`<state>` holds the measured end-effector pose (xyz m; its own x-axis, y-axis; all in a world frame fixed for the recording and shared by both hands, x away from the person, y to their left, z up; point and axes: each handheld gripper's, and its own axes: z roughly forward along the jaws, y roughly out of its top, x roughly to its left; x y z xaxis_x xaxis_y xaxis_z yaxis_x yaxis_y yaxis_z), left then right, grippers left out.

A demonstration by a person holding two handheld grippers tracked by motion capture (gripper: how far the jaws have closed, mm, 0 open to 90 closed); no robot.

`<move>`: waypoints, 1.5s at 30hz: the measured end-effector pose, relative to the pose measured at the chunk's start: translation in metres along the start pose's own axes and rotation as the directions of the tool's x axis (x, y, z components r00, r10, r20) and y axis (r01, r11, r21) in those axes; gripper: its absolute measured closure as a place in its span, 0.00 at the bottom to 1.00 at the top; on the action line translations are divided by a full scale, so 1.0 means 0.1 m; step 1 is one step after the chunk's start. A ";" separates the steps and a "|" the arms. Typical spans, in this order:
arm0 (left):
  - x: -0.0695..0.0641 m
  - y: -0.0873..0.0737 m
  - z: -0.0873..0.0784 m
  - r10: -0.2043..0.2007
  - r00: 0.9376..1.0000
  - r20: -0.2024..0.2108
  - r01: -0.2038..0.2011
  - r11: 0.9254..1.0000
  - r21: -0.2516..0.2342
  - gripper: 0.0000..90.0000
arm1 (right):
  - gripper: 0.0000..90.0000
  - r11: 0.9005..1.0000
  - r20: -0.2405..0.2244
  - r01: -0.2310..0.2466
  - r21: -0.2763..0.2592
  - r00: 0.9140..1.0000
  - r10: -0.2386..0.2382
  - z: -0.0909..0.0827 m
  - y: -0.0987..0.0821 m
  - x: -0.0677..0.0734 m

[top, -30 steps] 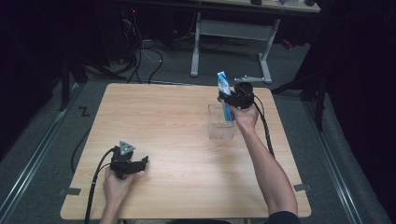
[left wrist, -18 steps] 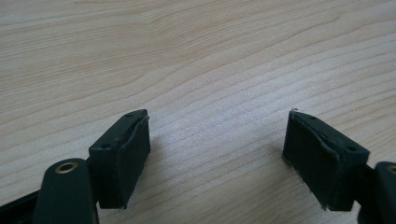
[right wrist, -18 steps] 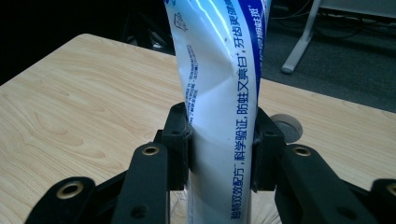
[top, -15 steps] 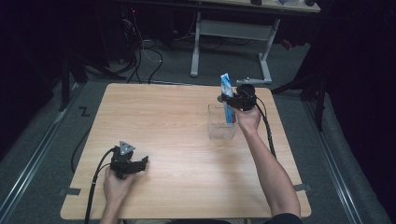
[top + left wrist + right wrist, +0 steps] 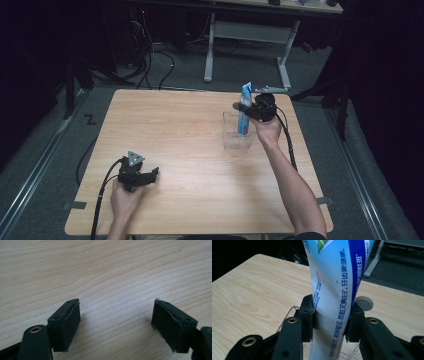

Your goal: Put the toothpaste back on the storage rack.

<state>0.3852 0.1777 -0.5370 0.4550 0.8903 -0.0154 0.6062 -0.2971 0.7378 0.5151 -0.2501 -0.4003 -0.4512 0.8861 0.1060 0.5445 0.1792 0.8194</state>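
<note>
On the wooden table (image 5: 190, 130), the right gripper (image 5: 244, 107) clamps a toothpaste tube (image 5: 244, 107) upright, its lower end inside the clear container (image 5: 231, 135); only letting go seems left. The left gripper (image 5: 152, 173) rests aside, jaws apart

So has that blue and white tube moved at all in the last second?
No. In the high view the tube stands upright in the clear container as before, clamped by the right gripper, its top level with the table's far edge.
</note>
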 end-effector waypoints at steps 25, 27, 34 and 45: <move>0.00 0.00 0.00 -0.001 1.000 0.000 0.001 1.000 -0.001 0.26 | 0.73 0.999 -0.028 -0.022 0.031 0.999 0.023 -0.04 -0.16 0.00; 0.00 0.00 0.00 -0.001 1.000 0.000 0.001 1.000 -0.001 0.26 | 0.73 0.999 -0.027 -0.021 0.038 0.999 0.022 -0.04 -0.17 0.00; 0.00 0.00 0.00 -0.001 1.000 0.000 0.001 1.000 -0.001 0.26 | 0.72 0.998 -0.038 -0.013 0.067 0.999 0.016 0.00 -0.22 0.03; 0.00 0.00 0.00 -0.001 1.000 0.000 0.001 1.000 -0.001 0.26 | 0.71 0.997 -0.054 -0.050 0.054 0.997 0.052 -0.01 -0.30 -0.04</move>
<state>0.3852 0.1776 -0.5370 0.4543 0.8907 -0.0164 0.6061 -0.2956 0.7384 0.4997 -0.2590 -0.4254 -0.4593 0.8700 0.1790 0.6037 0.1580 0.7814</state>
